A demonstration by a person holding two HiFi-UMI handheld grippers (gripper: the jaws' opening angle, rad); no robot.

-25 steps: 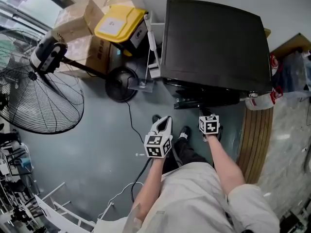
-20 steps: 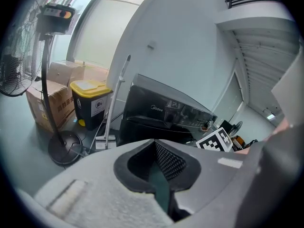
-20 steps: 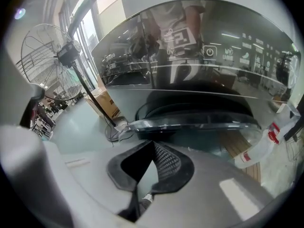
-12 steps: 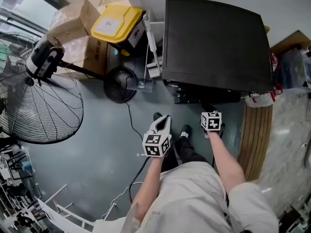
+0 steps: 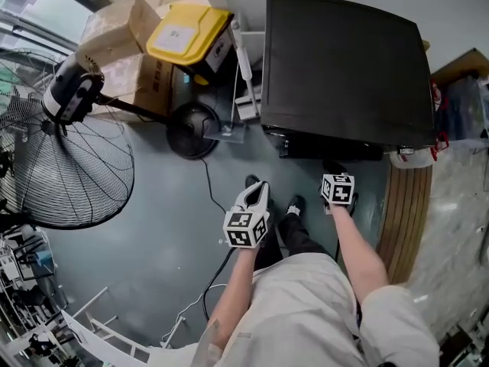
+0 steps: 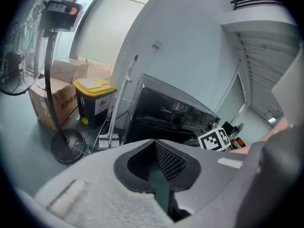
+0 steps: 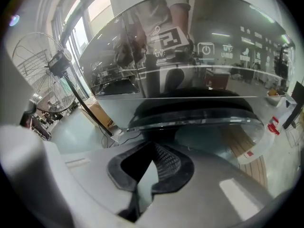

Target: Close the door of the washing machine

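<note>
The black washing machine (image 5: pixel 344 60) stands at the top of the head view, seen from above. Its round dark door (image 7: pixel 199 115) with a shiny rim fills the middle of the right gripper view, below the glossy control panel (image 7: pixel 190 56). My right gripper (image 5: pixel 334 176) is shut and empty, close to the machine's front; whether it touches the door I cannot tell. My left gripper (image 5: pixel 260 187) is shut with nothing in it and hangs over the floor, left of the right one and farther from the machine. The machine (image 6: pixel 166 115) lies ahead in the left gripper view.
A large pedestal fan (image 5: pixel 69 151) with a round base (image 5: pixel 191 128) stands at the left. A yellow-lidded bin (image 5: pixel 187 37) and cardboard boxes (image 5: pixel 122 29) sit beside the machine. A wooden board (image 5: pixel 405 212) lies at the right. A cable (image 5: pixel 214 205) runs across the grey floor.
The right gripper has drifted slightly to the right along the machine's front. The left gripper has hardly shifted. Both stay shut.
</note>
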